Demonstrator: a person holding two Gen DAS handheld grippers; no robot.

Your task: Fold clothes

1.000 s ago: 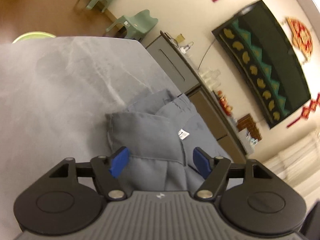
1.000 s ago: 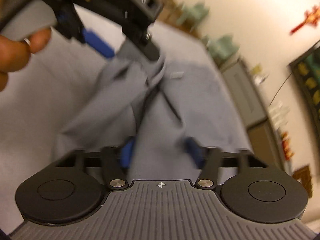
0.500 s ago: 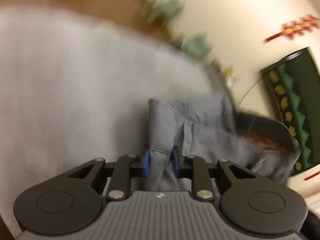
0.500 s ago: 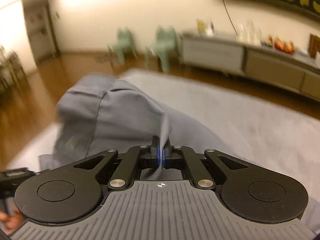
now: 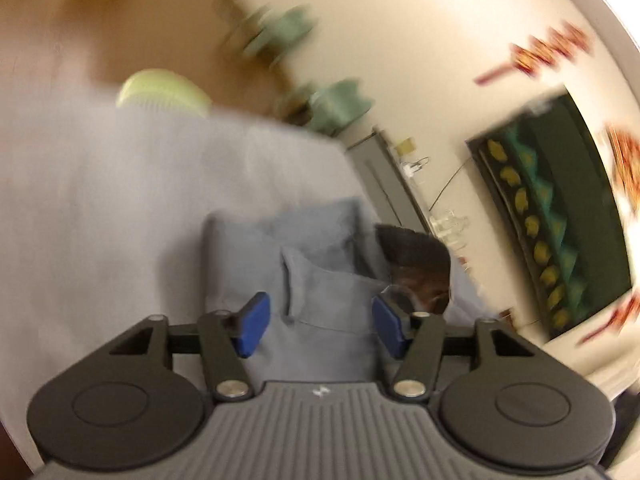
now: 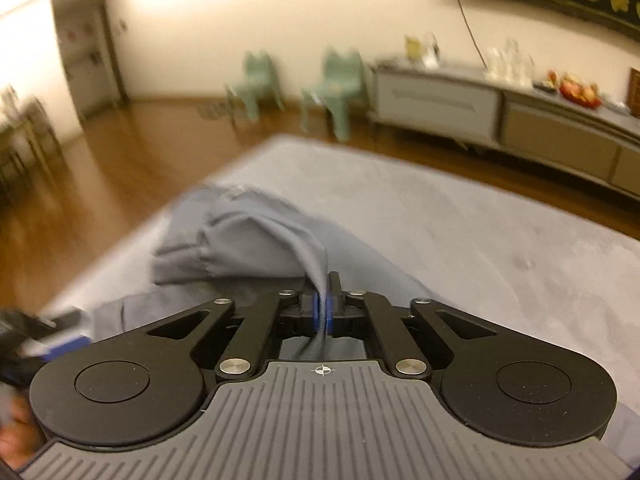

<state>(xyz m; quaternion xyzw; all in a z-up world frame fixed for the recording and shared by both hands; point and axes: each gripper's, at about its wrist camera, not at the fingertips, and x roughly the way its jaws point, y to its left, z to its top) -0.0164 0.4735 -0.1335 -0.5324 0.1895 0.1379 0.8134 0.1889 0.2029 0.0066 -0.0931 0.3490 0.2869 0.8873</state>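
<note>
Left wrist: left gripper (image 5: 320, 326) gapes (empty); right gripper (image 6: 323, 312) pinches grey garment (image 6: 256, 244).

**Counts**

One grey garment (image 6: 256, 240) at centre frame. Two grippers: the right (image 6: 322, 312) at lower centre, the left (image 5: 320, 322) at lower centre of its own view. Two green chairs (image 6: 340, 84) at upper centre. One sideboard (image 6: 500, 116) at upper right. One green stool (image 5: 162, 92) at upper left.
</note>
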